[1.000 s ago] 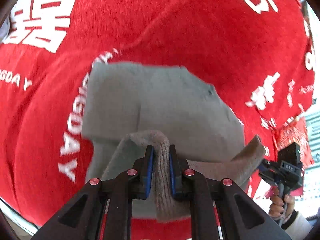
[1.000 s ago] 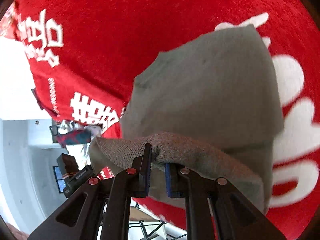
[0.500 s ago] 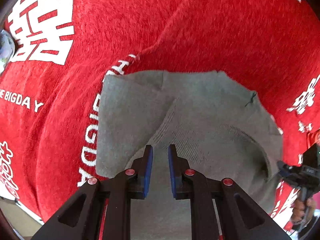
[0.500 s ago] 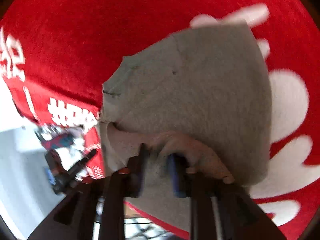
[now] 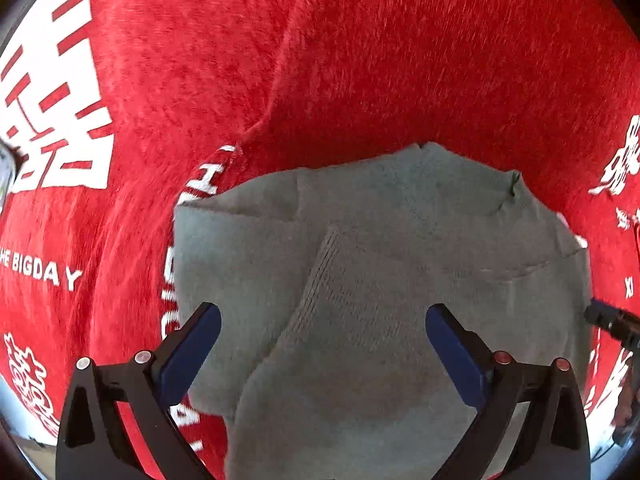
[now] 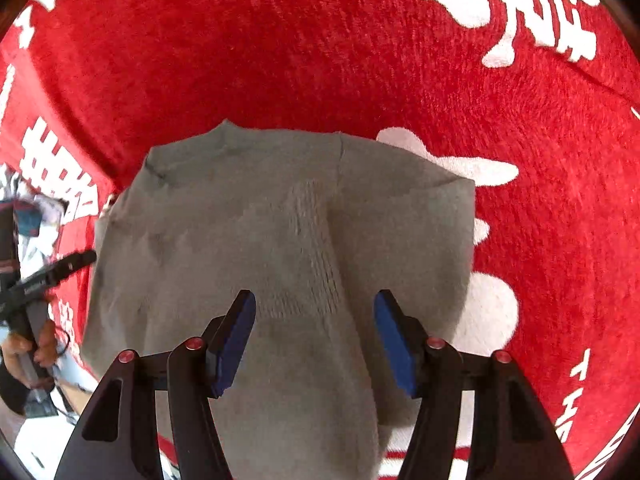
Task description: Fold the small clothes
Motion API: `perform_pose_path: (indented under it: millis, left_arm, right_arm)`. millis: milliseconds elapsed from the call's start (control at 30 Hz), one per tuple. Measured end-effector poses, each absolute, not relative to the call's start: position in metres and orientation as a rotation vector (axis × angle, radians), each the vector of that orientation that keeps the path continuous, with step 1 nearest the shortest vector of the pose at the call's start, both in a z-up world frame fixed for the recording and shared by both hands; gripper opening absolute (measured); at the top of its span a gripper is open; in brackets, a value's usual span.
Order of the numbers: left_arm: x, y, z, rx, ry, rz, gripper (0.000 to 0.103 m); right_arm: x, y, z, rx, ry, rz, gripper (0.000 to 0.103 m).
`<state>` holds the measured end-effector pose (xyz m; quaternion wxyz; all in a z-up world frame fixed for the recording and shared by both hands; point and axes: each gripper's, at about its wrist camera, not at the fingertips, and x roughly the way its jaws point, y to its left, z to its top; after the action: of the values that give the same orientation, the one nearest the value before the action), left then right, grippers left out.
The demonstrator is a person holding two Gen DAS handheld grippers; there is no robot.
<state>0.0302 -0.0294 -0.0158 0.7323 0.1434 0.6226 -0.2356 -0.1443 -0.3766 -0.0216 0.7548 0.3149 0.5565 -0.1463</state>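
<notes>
1. Red cloth with white printed characters and the words "THE BIGDAY" covers the table and fills both wrist views; it has a plush nap and a raised crease running toward the garment.
2. On the cloth lies the garment, a small grey-green knit piece, folded over on itself into a rough, rounded rectangle. A ribbed band shows as a diagonal ridge across its upper layer, a stitched seam line runs near its right edge in the left view, and one far corner puckers into a small peak.
3. Its long axis cannot be told for sure; in both views it spreads wide across the frame, with the folded top layer narrowing toward the cameras.
4. The left gripper points steeply down over the garment, its jaws having just sprung wide apart; the blue pads stand clear of the fabric, nothing grasped.
5. The right gripper also points down above the garment, jaws just opening and part-way spread, holding nothing.
6. A hand grips the left gripper's handle at the right view's left edge.
</notes>
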Motion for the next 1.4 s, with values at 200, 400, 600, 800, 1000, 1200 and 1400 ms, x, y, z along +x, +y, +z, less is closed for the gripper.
perform_pose_path:
  millis: [200, 400, 600, 800, 1000, 1200, 1400]
  left_arm:
    - [0.038, -0.042, -0.050, 0.358, 1.486, -0.602, 0.052]
    - [0.027, -0.029, -0.014, 0.306, 1.394, -0.750, 0.007]
    - [0.023, -0.007, 0.037, 0.202, 1.332, -0.788, 0.007]
    - [0.059, -0.010, 0.047, 0.160, 1.263, -0.733, 0.007]
    - [0.087, -0.032, -0.020, 0.227, 1.336, -0.622, 0.007]
    - [0.095, -0.036, -0.053, 0.261, 1.366, -0.540, 0.016]
    - [0.107, -0.014, -0.028, 0.275, 1.330, -0.415, 0.061]
  right_arm:
    - [-0.134, -0.363, -0.029, 0.682, 1.245, -0.394, 0.007]
    - [-0.139, -0.328, 0.022, 0.536, 1.186, -0.359, 0.007]
    - [-0.135, -0.326, 0.072, 0.527, 1.073, -0.361, 0.007]
    - [-0.093, -0.359, 0.054, 0.552, 1.080, -0.367, 0.007]
    - [-0.076, -0.393, -0.026, 0.707, 1.213, -0.419, 0.007]
    - [-0.086, -0.408, -0.046, 0.814, 1.204, -0.493, 0.012]
    - [-0.108, -0.412, -0.026, 0.788, 1.206, -0.575, 0.032]
